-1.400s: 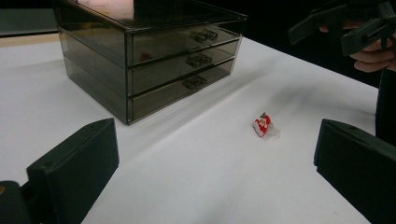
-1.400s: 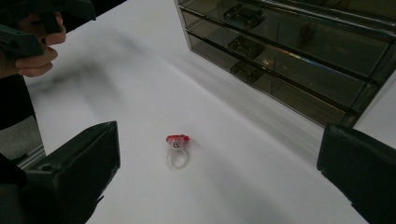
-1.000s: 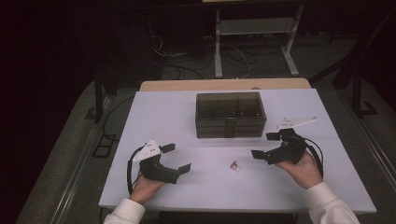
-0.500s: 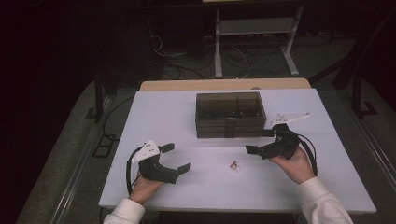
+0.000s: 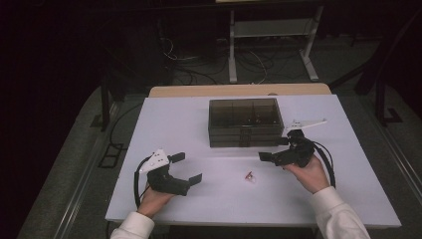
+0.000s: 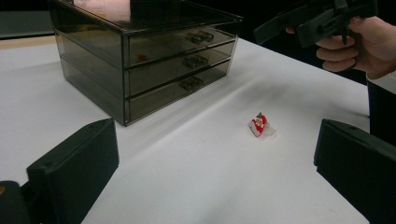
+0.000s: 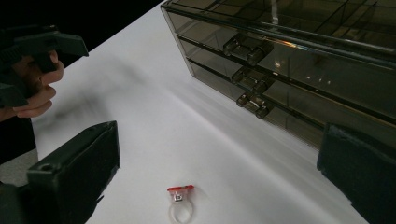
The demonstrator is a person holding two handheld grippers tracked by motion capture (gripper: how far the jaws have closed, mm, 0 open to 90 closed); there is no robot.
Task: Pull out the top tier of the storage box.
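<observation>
Ring [image 5: 249, 177] with red top lies on white worktop [image 5: 199, 129], in front of smoked drawer box [image 5: 245, 122], between both grippers. Left gripper [image 5: 187, 168] fingers spread, empty. Right gripper [image 5: 273, 149] fingers spread, empty, near the box front.

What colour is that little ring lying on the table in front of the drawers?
The ring has a red top on a clear band, seen best in the right gripper view.

Drawer unit [image 7: 299, 60] is running off the top and right edges in the right gripper view. A small red item [image 6: 141, 58] inside its top drawer is showing too dimly through smoked plastic to identify. Ring [image 5: 249, 177] is reading too small from the high view.
</observation>
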